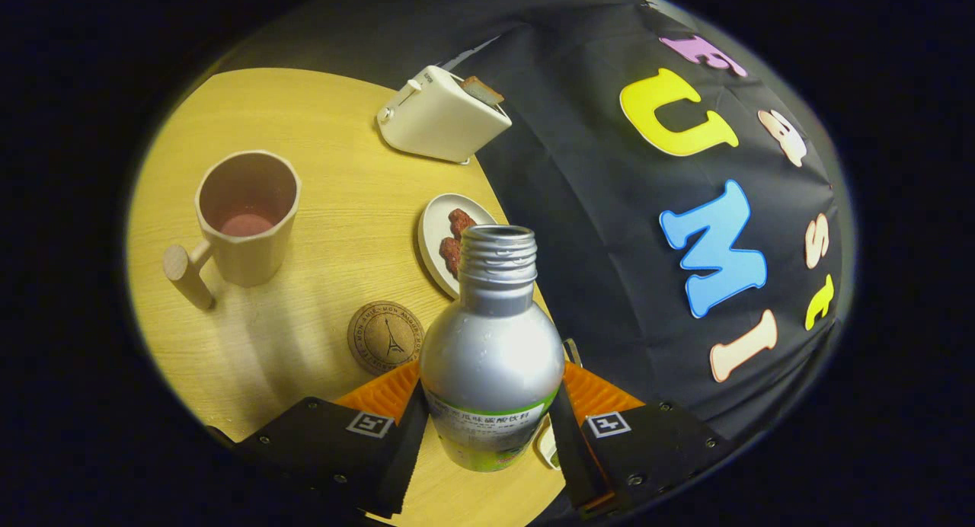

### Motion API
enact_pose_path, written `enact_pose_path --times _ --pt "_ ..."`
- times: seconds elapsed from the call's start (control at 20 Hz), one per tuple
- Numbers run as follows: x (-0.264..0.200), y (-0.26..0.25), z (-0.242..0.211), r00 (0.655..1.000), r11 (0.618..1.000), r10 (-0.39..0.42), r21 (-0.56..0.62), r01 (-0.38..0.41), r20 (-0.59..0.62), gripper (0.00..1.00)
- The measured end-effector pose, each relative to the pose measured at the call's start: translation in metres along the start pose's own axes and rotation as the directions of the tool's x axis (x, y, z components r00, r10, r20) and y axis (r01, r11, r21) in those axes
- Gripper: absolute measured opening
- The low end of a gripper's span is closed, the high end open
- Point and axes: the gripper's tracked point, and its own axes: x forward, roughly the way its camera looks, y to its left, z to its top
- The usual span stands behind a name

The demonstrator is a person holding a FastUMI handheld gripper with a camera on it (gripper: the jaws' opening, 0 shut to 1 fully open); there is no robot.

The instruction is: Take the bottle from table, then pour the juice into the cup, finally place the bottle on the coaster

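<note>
bottle (491, 344) sits clamped between both fingers of the claw (491, 405), uncapped, lifted and tilted above the tabletop (327, 154). cup (245, 215) beyond shows reddish liquid, so pouring looks done; setting it on the coaster (385, 336) just ahead remains.

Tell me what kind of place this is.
Probably a mock breakfast table set up in a recording booth. A toaster with a slice in it, a plate of snacks and a cup stand on a round wooden table against black cloth. The gripper is shut on a bottle.
</note>
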Motion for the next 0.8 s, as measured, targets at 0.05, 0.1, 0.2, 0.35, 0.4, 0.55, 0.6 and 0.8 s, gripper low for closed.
enact_pose_path --times 0.05,0.1,0.2,0.35,0.4,0.55,0.6,0.8 --pt "-0.001 0.000 -0.001 1.000 1.000 0.006 0.026 -0.006 0.001 0.77" --pt "-0.001 -0.001 -0.001 1.000 0.999 0.010 0.053 -0.010 0.005 0.77" --pt "-0.003 -0.002 0.004 0.999 0.992 0.024 0.120 -0.029 0.041 0.77" --pt "-0.007 -0.009 0.015 0.994 0.964 0.031 0.259 -0.058 0.107 0.77" --pt "-0.007 -0.010 0.019 0.992 0.953 0.038 0.294 -0.073 0.121 0.77" --pt "-0.010 -0.018 0.019 0.990 0.937 0.033 0.341 -0.078 0.135 0.77" --pt "-0.012 -0.019 0.022 0.988 0.931 0.031 0.356 -0.084 0.152 0.77" --pt "-0.014 -0.023 0.026 0.980 0.879 0.029 0.462 -0.118 0.195 0.77"
